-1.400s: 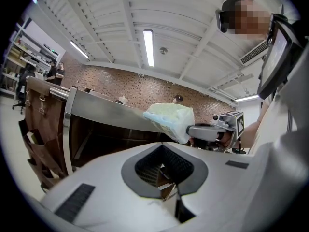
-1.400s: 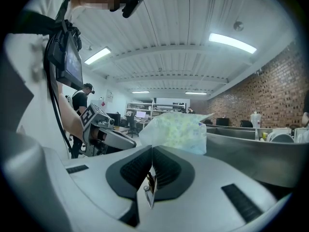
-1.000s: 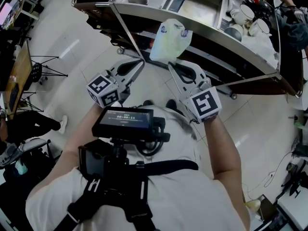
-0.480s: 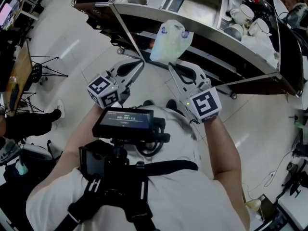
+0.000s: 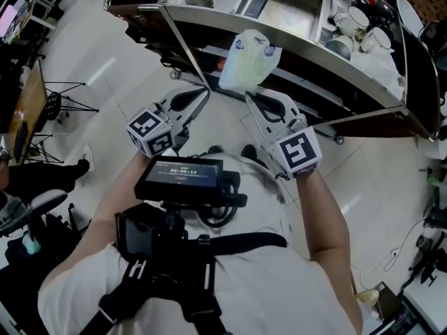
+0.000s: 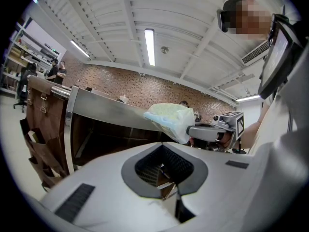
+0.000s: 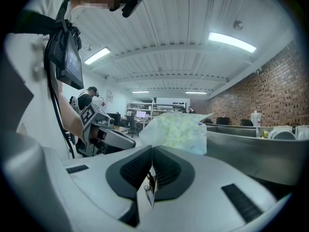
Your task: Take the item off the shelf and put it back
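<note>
We're holding the bag [image 5: 248,60] up by the shelf [image 5: 300,47] rim, right gripper [image 5: 250,98] jaws pinching its bottom edge. It's looking soft, light, probably slippery plastic. Left gripper [image 5: 204,92] jaws are sitting together, empty.

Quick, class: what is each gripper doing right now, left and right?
Left gripper: shut, nothing between its jaws.
Right gripper: shut on the pale plastic bag.
</note>
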Tool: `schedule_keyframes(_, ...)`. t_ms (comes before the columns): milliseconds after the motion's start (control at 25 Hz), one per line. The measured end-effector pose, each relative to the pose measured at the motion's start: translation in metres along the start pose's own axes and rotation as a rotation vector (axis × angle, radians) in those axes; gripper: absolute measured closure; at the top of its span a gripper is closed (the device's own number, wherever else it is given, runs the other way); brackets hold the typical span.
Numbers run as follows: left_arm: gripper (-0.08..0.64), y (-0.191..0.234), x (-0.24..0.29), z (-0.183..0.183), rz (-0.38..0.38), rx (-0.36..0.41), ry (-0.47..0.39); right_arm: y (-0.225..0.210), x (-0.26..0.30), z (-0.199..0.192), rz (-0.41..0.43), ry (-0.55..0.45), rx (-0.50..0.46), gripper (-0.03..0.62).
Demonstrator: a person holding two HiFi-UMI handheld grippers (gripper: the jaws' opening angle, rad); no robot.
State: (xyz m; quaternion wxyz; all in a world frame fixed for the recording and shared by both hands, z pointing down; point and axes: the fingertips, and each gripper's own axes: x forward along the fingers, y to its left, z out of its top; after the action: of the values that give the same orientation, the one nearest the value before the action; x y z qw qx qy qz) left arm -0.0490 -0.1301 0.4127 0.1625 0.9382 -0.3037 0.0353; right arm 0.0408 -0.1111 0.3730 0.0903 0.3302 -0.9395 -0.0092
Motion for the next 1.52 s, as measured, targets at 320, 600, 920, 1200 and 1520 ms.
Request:
schedule_keyframes(320,0.551,0.002,-0.001,0.000,0.009,-0.006,-0.003,0.002,0.001,-0.003,0.008,0.018,0.012,0.581)
schedule_keyframes(600,0.549,0.005,-0.001,0.000,0.019,-0.008,-0.002,0.000,0.010,-0.025,0.027,0.036,-0.002,0.581)
schedule_keyframes(920,0.549,0.002,0.002,-0.002,0.009,-0.012,0.014,-0.006,0.018,-0.074,0.036,0.126,0.038,0.581)
schedule_keyframes(1200,0.549,0.000,0.007,-0.005,0.004,-0.011,0.028,-0.028,0.033,-0.116,0.012,0.198,0.068,0.581)
schedule_keyframes(1520,0.549,0.002,0.013,-0.009,0.021,-0.029,0.040,-0.063,0.065,-0.159,-0.024,0.280,0.090,0.581)
